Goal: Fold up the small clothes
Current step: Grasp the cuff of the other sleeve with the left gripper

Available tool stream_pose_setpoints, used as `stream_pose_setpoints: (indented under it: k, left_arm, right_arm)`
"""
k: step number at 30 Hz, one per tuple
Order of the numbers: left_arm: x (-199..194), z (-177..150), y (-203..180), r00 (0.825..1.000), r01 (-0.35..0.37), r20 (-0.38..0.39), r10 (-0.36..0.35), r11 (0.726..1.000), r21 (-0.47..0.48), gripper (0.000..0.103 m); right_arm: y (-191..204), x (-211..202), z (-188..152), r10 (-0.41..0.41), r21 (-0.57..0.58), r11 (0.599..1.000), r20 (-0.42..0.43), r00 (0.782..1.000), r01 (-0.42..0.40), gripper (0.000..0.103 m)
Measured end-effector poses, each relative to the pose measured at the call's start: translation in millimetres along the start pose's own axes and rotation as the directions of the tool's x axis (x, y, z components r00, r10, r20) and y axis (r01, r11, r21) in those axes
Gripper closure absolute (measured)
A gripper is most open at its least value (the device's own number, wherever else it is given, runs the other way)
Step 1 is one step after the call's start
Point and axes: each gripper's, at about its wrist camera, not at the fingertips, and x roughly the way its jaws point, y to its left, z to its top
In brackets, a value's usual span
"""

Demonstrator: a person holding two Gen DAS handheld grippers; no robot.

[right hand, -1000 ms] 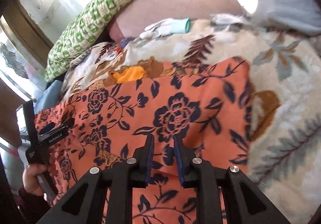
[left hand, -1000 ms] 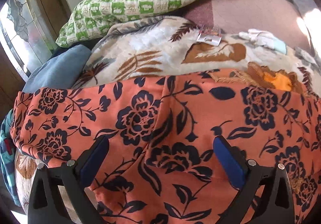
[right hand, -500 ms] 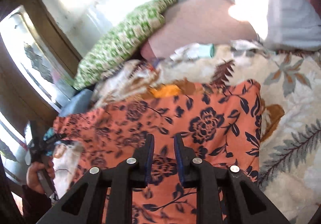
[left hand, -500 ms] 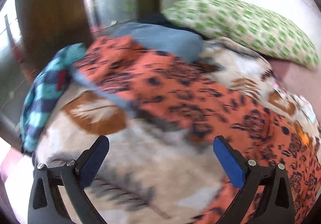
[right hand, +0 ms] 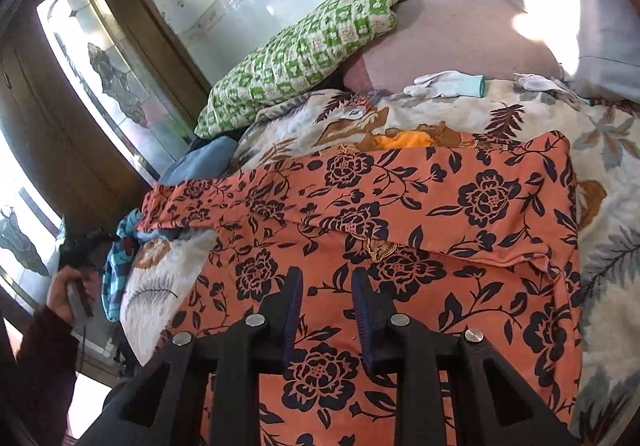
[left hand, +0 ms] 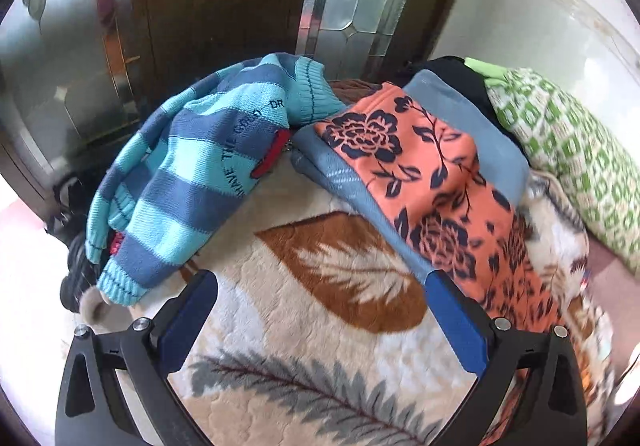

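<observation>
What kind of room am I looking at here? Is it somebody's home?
Most likely a bedroom in a home. Clothes lie on a bed covered by a plush leaf-print blanket, with a green checked pillow at its far end and a wooden door with patterned glass panels beside it.

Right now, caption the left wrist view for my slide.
Open left gripper over leaf-print blanket, striped sweater ahead.

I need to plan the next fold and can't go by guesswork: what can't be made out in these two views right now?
- Orange floral garment: near end cut off by the right wrist view's bottom edge, behind the fingers.
- Same garment, left wrist view: lower right smeared by blur.
- Striped blue knitted sweater: mostly hidden in the right wrist view behind the orange fabric.
- Sweater lettering: partly lost in a fold.
</observation>
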Motion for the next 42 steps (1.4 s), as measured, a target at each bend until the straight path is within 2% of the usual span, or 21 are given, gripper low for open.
stream_pose_setpoints:
  k: [3, 5, 8, 11, 13, 15, 17, 18, 19, 23, 26, 28, 30, 32, 34, 42]
  left_arm:
    - [23, 16, -3, 0.994, 0.059, -0.085, -0.067, 0.994, -0.095, 0.000]
    - [39, 27, -2, 0.986, 0.092, -0.123, -0.116, 0.979, -0.184, 0.000]
    - [57, 41, -1, 0.974, 0.148, -0.131, -0.187, 0.954, -0.260, 0.000]
    - [68, 47, -4, 0.968, 0.177, -0.121, -0.218, 0.943, -0.283, 0.000]
    - [74, 48, -9, 0.958, 0.218, -0.120, -0.260, 0.934, -0.282, 0.000]
    - [81, 50, -14, 0.950, 0.240, -0.132, -0.283, 0.932, -0.270, 0.006]
    - [90, 51, -23, 0.944, 0.248, -0.151, -0.292, 0.935, -0.255, 0.025]
    - [94, 52, -27, 0.939, 0.255, -0.168, -0.302, 0.934, -0.252, 0.031]
    - [99, 52, -32, 0.931, 0.262, -0.187, -0.312, 0.932, -0.250, 0.043]
    - [109, 53, -40, 0.937, 0.238, -0.201, -0.286, 0.943, -0.233, 0.049]
    - [113, 55, -40, 0.936, 0.240, -0.196, -0.291, 0.939, -0.246, 0.058]
    - [112, 56, -37, 0.935, 0.248, -0.195, -0.298, 0.938, -0.244, 0.063]
    - [108, 56, -33, 0.931, 0.266, -0.189, -0.313, 0.934, -0.238, 0.068]
    - [104, 56, -28, 0.929, 0.274, -0.192, -0.318, 0.936, -0.223, 0.073]
    - [101, 58, -29, 0.927, 0.277, -0.193, -0.320, 0.935, -0.221, 0.075]
    - [76, 62, -42, 0.937, 0.250, -0.209, -0.278, 0.956, -0.151, 0.080]
  right_arm:
    - [6, 18, -1, -0.018, -0.045, 0.999, -0.023, 1.000, 0.017, 0.075]
    - [7, 28, -2, -0.028, -0.058, 0.998, -0.038, 0.999, 0.026, 0.075]
    - [7, 34, -4, -0.043, -0.069, 0.997, -0.054, 0.998, 0.039, 0.075]
    - [5, 34, -3, -0.045, -0.073, 0.996, -0.049, 0.998, 0.041, 0.075]
    - [3, 36, -1, -0.050, -0.066, 0.997, -0.045, 0.998, 0.047, 0.075]
    - [1, 39, 3, -0.081, -0.073, 0.994, -0.033, 0.996, 0.079, 0.075]
    - [-3, 42, 13, -0.136, -0.103, 0.985, 0.005, 0.991, 0.136, 0.075]
    - [-8, 44, 19, -0.154, -0.106, 0.982, 0.026, 0.988, 0.156, 0.075]
    - [-17, 46, 25, -0.163, -0.089, 0.982, 0.037, 0.986, 0.166, 0.075]
    - [-59, 67, 35, -0.239, 0.032, 0.970, -0.015, 0.971, 0.239, 0.075]
    - [-80, 84, 38, -0.213, 0.099, 0.971, -0.064, 0.975, 0.218, 0.075]
    - [-86, 97, 41, -0.203, 0.103, 0.972, -0.091, 0.975, 0.212, 0.075]
    - [-92, 118, 40, -0.243, 0.068, 0.964, -0.158, 0.957, 0.256, 0.074]
    - [-90, 124, 41, -0.249, 0.038, 0.966, -0.147, 0.957, 0.257, 0.074]
    - [-91, 124, 43, -0.247, 0.057, 0.964, -0.178, 0.953, 0.260, 0.074]
    - [-104, 122, 43, -0.190, 0.117, 0.970, -0.188, 0.964, 0.214, 0.074]
